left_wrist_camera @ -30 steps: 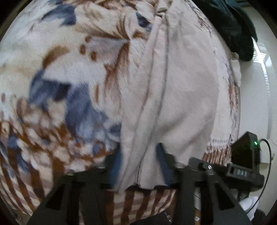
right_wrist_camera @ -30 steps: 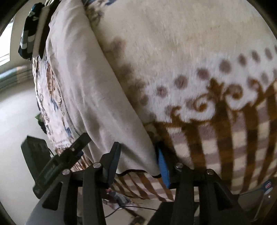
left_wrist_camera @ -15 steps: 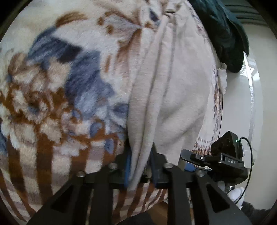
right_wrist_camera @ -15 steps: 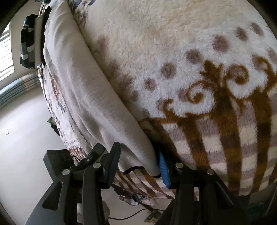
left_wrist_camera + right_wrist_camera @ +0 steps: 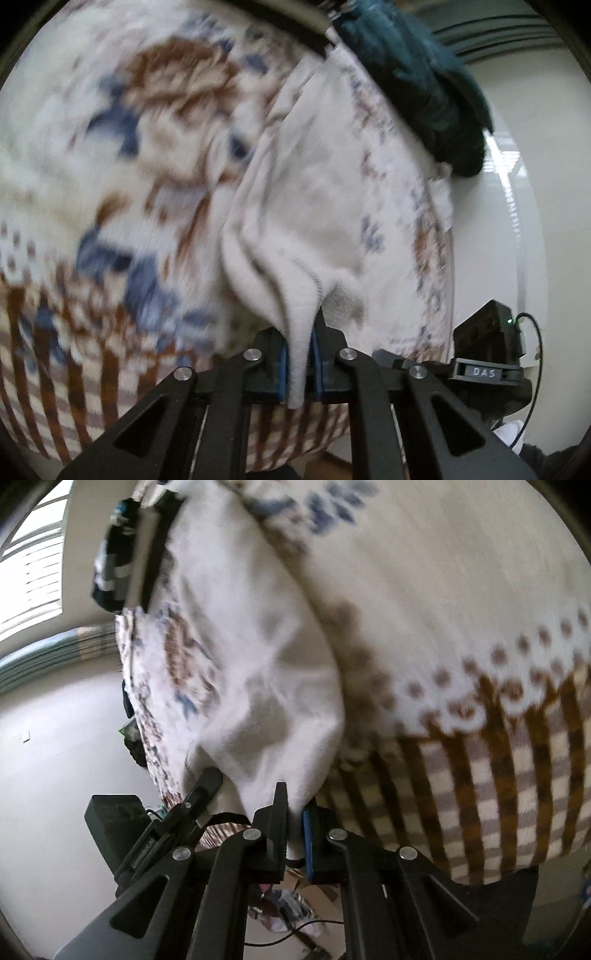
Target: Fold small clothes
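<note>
Now each hand-held gripper [image 5: 299,354] [image 5: 293,830] pinches the pale garment's [image 5: 314,206] edge.

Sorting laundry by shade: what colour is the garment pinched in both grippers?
Plain pale beige-pink garment, unpatterned, with dark edge stitching; clearest in the left wrist view.

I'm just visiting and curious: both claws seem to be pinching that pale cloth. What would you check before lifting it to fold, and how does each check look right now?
1. Left gripper shut on the beige fleece garment: ok.
2. Right gripper shut on the same garment's edge: ok.
3. Only the garment pinched, not the patterned blanket beneath: cannot tell.
4. Garment lying smooth: not ok, it bunches in folds near the left grip.
5. Dark teal clothing apart from the garment: cannot tell.
</note>
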Available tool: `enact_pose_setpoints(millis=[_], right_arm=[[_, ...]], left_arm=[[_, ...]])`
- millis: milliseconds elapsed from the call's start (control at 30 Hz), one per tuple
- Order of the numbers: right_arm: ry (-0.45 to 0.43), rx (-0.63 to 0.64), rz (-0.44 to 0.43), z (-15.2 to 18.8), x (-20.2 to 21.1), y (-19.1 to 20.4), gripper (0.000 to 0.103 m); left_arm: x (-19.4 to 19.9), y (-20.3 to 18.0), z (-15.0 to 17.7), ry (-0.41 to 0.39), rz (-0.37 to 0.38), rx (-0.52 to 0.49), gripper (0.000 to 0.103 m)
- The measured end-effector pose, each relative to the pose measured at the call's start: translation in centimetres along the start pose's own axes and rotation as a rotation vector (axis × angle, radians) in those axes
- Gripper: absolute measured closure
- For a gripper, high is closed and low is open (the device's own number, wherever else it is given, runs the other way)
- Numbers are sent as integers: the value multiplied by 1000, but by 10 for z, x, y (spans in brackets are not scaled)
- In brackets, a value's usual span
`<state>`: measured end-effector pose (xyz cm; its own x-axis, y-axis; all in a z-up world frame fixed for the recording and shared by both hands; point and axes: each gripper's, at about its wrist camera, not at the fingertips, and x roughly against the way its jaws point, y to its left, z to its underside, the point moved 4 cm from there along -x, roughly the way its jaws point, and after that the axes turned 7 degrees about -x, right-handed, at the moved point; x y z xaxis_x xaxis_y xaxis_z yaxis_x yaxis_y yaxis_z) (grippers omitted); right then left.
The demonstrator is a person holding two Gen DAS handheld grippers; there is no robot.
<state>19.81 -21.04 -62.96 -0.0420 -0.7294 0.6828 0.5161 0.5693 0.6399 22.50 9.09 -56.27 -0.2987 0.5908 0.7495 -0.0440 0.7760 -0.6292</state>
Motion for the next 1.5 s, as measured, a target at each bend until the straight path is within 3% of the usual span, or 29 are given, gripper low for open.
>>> enact_pose_setpoints(millis=[200, 400, 633, 667, 767, 800, 867, 933, 967, 1067, 1233, 1333, 1400, 1433, 1500], right_arm=[[-75, 32, -68, -29, 34, 55, 96], [-159, 44, -100, -91, 54, 110, 96], [-151, 4, -34, -176, 23, 135, 96], [-136, -6, -39, -186, 15, 136, 96], [-106, -39, -90, -220, -4, 138, 95], [-93, -39, -98, -227, -7, 140, 93], [-52, -32, -90, -242, -13, 145, 67], [-83, 8, -83, -246, -3, 149, 64], [-95, 25, -60, -245, 1, 148, 58], [-119, 58, -14, -229, 16, 140, 54], [-3, 120, 23, -181, -1, 131, 52], [50, 204, 95, -165, -32, 132, 52], [11, 227, 105, -168, -37, 134, 65], [-18, 240, 109, -171, -33, 138, 76], [-87, 271, 121, -180, -20, 148, 77]], left_arm=[[14, -37, -61, -73, 61, -37, 95], [5, -47, -127, -98, 65, -59, 95], [-63, -1, -192, -10, 75, 112, 93], [-67, 6, -197, -8, 81, 131, 91], [-74, 26, -216, -10, 87, 201, 66], [-72, 29, -220, -25, 105, 213, 63], [-64, 36, -228, -55, 109, 221, 59], [-54, 38, -230, -70, 115, 211, 56], [-49, 39, -228, -68, 81, 187, 55], [-43, 40, -214, -49, -9, 122, 55], [-57, 52, -177, 23, -29, 147, 55], [-68, 54, -163, 50, -58, 146, 55], [-70, 54, -160, 62, -59, 148, 55], [-70, 54, -159, 62, -60, 149, 55], [-69, 54, -158, 66, -50, 148, 55]])
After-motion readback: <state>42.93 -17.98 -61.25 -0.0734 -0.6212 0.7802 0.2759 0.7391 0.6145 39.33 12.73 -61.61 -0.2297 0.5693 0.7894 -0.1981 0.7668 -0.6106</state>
